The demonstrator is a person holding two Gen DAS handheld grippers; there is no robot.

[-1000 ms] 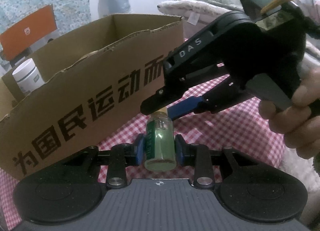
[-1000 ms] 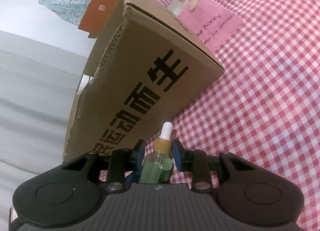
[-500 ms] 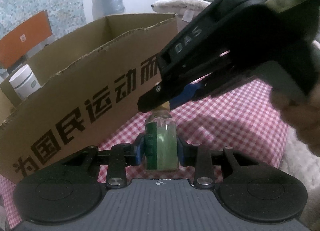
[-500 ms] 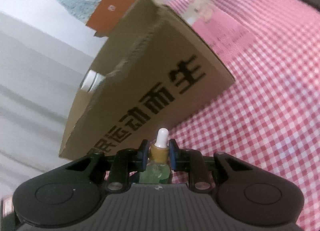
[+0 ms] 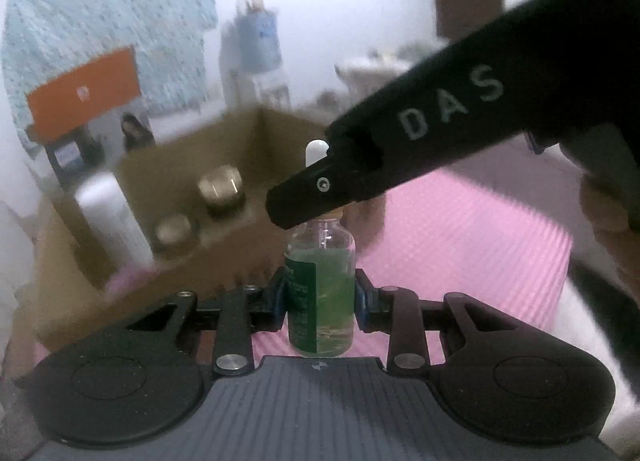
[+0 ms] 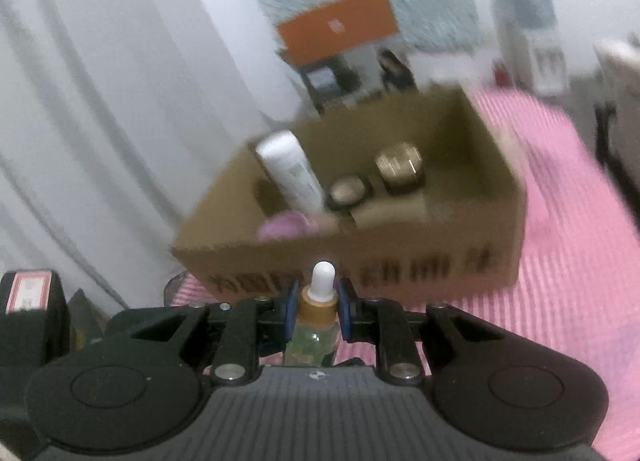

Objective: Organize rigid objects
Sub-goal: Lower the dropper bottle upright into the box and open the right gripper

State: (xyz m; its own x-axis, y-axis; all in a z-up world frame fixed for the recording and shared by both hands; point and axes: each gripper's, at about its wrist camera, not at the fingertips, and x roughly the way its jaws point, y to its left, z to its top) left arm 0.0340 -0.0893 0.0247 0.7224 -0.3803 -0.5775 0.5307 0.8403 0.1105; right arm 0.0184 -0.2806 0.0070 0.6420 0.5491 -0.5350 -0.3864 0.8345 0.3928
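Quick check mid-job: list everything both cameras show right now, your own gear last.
dropper bottle: 1, green liquid, tan collar, white tip; held by both grippers, near the box's front wall.
cardboard box: 1, brown, open top, on the cloth.
white tube: 1, leaning inside the box, left part.
gold-lidded jars: 2, inside the box, right of the tube.
pink item: 1, inside the box at its front; too blurred to name.
checked cloth: 1, pink, under the box.
orange box: 1, behind the cardboard box.
left gripper: shut on the bottle's body.
right gripper: shut on the bottle's collar.
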